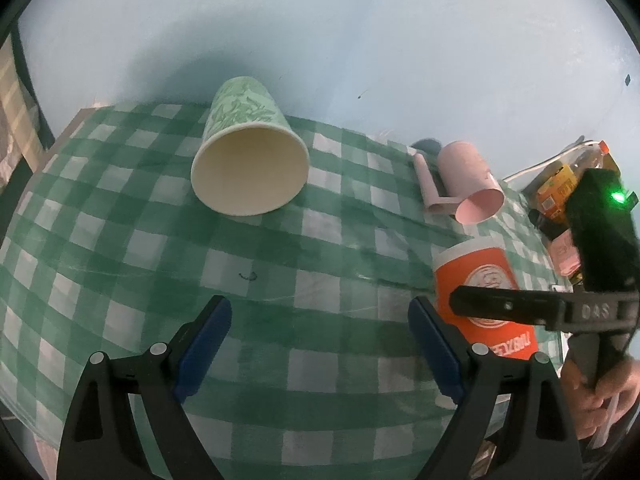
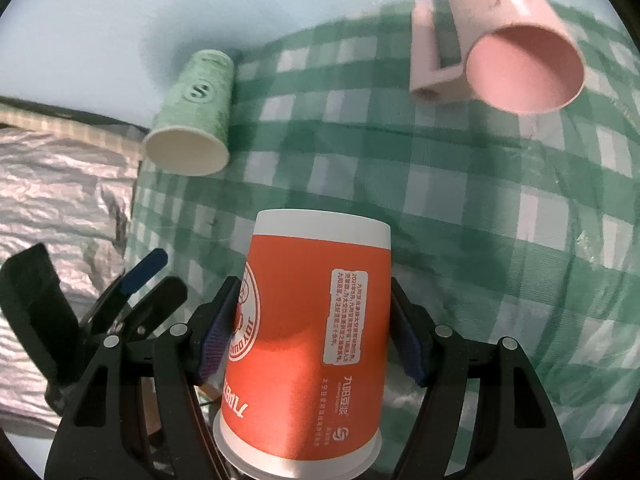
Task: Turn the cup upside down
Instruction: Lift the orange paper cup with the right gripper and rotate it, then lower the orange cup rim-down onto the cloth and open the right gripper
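An orange and white paper cup (image 2: 312,344) is held between the blue pads of my right gripper (image 2: 314,320), its white base pointing away from me and its rim toward the camera. In the left wrist view the same cup (image 1: 480,292) stands upside down at the right, with the right gripper's black finger (image 1: 508,306) across it. My left gripper (image 1: 320,340) is open and empty over the green checked tablecloth (image 1: 280,280). A green patterned paper cup (image 1: 248,148) lies on its side ahead of it, mouth toward me; it also shows in the right wrist view (image 2: 192,116).
A pink mug (image 2: 516,36) with a handle lies on its side at the far right, also in the left wrist view (image 1: 470,180). A bottle and boxes (image 1: 568,184) crowd the table's right edge. A pale blue wall (image 1: 360,20) backs the table. Crumpled silver sheet (image 2: 60,208) lies left of the table.
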`<state>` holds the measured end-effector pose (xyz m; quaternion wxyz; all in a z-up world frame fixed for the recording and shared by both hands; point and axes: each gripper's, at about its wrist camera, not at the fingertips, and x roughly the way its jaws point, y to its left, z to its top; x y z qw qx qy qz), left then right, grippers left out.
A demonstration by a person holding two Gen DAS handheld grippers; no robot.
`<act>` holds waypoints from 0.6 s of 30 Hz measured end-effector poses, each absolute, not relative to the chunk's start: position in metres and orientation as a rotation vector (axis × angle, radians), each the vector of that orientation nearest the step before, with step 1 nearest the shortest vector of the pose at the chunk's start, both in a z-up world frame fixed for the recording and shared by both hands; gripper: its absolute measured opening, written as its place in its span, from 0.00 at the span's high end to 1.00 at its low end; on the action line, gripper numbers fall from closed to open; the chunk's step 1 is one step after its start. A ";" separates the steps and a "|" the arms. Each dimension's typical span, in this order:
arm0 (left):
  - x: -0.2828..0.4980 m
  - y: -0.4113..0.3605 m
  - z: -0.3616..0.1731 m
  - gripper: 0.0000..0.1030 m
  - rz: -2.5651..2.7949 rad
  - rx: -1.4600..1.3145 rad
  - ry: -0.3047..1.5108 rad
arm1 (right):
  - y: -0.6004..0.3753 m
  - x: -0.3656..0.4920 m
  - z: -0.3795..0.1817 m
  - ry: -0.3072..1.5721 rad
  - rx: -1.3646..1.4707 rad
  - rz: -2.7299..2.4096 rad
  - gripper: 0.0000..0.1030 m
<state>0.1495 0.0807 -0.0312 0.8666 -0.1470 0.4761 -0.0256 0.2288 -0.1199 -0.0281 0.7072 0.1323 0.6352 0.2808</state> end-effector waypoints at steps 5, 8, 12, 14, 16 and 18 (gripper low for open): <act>0.151 0.073 -0.030 0.11 -0.055 -0.304 0.996 | -0.117 0.205 0.007 1.154 0.136 0.606 0.31; 0.152 0.071 -0.030 0.11 -0.047 -0.301 0.991 | -0.114 0.186 0.028 0.942 0.020 0.558 0.31; 0.151 0.070 -0.029 0.11 -0.048 -0.314 0.986 | -0.107 0.167 0.038 0.723 -0.078 0.503 0.31; 0.150 0.071 -0.030 0.11 -0.038 -0.315 0.984 | -0.104 0.163 0.037 0.642 -0.107 0.472 0.31; 0.150 0.074 -0.032 0.11 -0.023 -0.317 0.982 | -0.100 0.163 0.033 0.588 -0.131 0.442 0.31; 0.149 0.076 -0.034 0.11 -0.018 -0.321 0.987 | -0.093 0.165 0.027 0.575 -0.154 0.411 0.31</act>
